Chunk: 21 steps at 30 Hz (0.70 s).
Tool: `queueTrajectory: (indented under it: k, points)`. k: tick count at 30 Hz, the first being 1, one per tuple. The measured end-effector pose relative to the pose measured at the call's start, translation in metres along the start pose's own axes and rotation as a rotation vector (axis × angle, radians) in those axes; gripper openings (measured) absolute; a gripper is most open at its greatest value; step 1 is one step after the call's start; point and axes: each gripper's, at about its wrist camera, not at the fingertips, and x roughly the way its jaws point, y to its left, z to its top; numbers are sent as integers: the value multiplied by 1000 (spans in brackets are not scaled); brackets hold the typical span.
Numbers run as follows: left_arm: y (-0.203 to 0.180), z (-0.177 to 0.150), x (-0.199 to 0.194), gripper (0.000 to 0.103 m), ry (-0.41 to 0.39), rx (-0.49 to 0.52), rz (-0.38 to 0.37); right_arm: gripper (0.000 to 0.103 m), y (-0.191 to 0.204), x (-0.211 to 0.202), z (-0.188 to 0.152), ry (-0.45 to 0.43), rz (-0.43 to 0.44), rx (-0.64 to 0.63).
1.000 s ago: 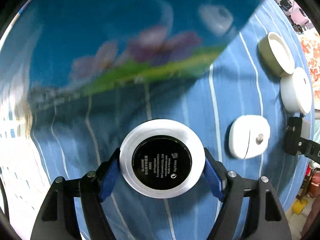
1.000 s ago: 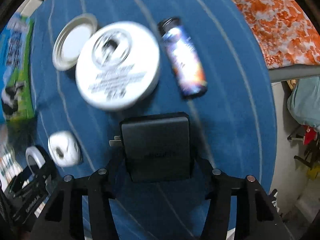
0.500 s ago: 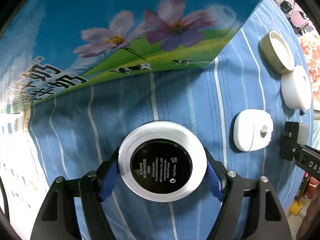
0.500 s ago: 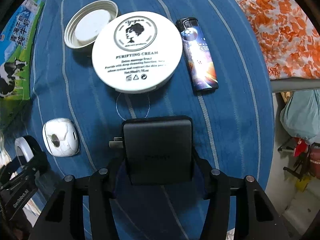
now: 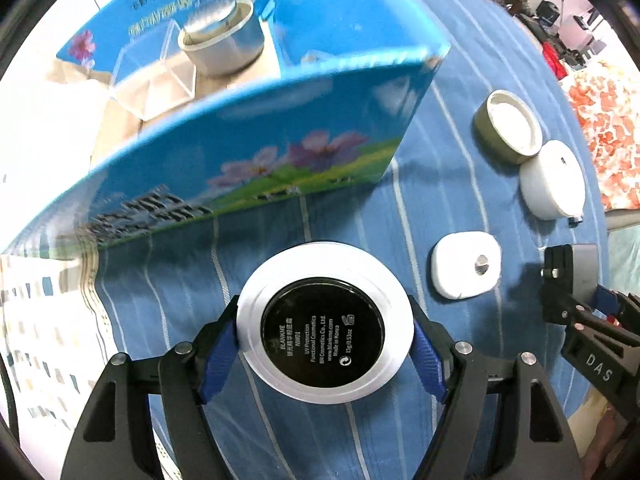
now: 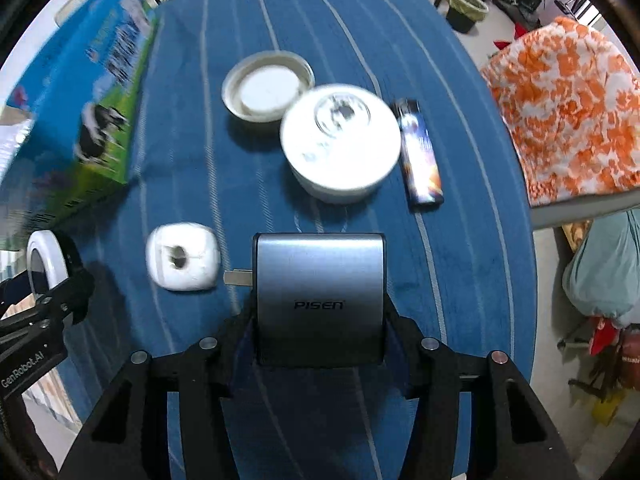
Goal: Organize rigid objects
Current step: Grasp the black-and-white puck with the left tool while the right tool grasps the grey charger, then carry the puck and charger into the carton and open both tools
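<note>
My left gripper (image 5: pixel 325 330) is shut on a round white compact with a black label (image 5: pixel 324 328), held above the blue striped cloth in front of the open blue milk carton box (image 5: pixel 256 152). My right gripper (image 6: pixel 320 320) is shut on a grey PISEN charger (image 6: pixel 320 292), held above the cloth. On the cloth lie a white cream jar (image 6: pixel 340 142), an open lid (image 6: pixel 267 86), a lighter (image 6: pixel 420 156) and a small white rounded case (image 6: pixel 183 256). The right gripper also shows in the left wrist view (image 5: pixel 576 280).
Inside the box stand a silver tin (image 5: pixel 220 38) and a clear plastic case (image 5: pixel 154 80). An orange patterned cloth (image 6: pixel 568 112) lies at the right, past the table edge. The left gripper with its compact shows at the left of the right wrist view (image 6: pixel 44 264).
Both grippers have risen and tilted up with their objects still held. The left wrist view now looks over the box wall into its inside.
</note>
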Motion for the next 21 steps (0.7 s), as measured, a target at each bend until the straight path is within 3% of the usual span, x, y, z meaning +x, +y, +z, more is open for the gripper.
queueTrajectory:
  k: [12,21]
  points:
    - [25,12,-83,74,-177,-4,-33,56,33,-83,23,-156,104,-41]
    - [60,27,-107,74,-268,-51,-29,56,72,-132,45,-225,202,-111]
